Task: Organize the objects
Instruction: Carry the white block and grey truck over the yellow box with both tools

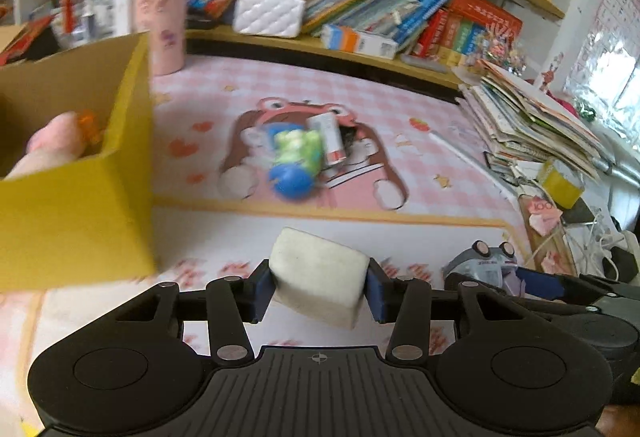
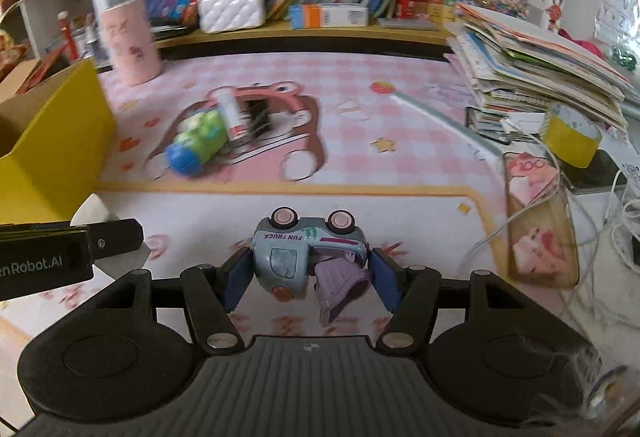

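Pink checked bench (image 2: 360, 125) under crowded bookshelves: the left tool (image 1: 320, 287) clamps a white eraser (image 1: 318, 277), the right tool (image 2: 308, 269) a toy truck (image 2: 308, 257). Carry both over the yellow box (image 1: 80, 221), clear its wall, then release gently.

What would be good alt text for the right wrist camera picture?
The right gripper is shut on a pale blue toy truck turned upside down, held above a pink checked desk mat. Farther back lie a green and blue toy and a small tube, with a yellow cardboard box at left.
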{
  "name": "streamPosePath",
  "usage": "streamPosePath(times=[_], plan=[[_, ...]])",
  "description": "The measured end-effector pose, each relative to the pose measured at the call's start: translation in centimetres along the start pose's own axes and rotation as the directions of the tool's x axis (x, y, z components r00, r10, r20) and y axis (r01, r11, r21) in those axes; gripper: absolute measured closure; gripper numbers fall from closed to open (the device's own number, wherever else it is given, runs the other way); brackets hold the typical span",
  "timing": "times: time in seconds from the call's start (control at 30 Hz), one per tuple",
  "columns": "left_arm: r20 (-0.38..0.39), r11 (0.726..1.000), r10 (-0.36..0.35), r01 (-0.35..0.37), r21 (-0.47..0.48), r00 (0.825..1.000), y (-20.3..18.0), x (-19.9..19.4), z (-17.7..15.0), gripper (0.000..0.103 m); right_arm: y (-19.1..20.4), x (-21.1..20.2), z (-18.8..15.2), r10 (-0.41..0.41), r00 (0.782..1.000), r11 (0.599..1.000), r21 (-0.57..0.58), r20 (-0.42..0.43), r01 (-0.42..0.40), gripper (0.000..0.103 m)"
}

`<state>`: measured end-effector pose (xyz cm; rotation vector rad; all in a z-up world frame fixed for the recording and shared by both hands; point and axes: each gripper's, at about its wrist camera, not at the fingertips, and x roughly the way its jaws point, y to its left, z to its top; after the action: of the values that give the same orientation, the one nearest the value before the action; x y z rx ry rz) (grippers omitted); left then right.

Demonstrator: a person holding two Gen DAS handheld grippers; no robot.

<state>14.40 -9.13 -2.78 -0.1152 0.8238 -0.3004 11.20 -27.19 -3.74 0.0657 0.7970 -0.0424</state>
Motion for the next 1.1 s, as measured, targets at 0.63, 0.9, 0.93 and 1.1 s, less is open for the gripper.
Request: streamPosePath(times=[0.63,0.9,0.93,1.1], plan=[[0.059,0.966,0.208,-0.195,-0.168,0.976,14.7,-15.1,-9.3,0.059,18.8,-6.5,-7.4,0.253,0.964,0.942,-0.208,-0.078,-0.264,0.042],[0.092,0.952,0.254,-0.233,-0.197,0.963,17.8,-19.0,-11.7,0.060,23.4,-8.6,-9.2,0.304,0.950,0.916,-0.252,-0.070,-0.312,0.042],[0.103,0.953,0.256,-0.233,-0.196,0.961,18.0,-19.5,-11.8,0.060,23.8,-8.8,-9.2,0.305,0.950,0.916,-0.254,-0.066,-0.312,0.042],[0.141,0.953,0.258,-0.228,-0.201,0.956,18.9,-21.1,-11.9,0.060,25.2,-9.8,-8.9,0.309,0.950,0.909,-0.284,-0.036,-0.306,0.042]])
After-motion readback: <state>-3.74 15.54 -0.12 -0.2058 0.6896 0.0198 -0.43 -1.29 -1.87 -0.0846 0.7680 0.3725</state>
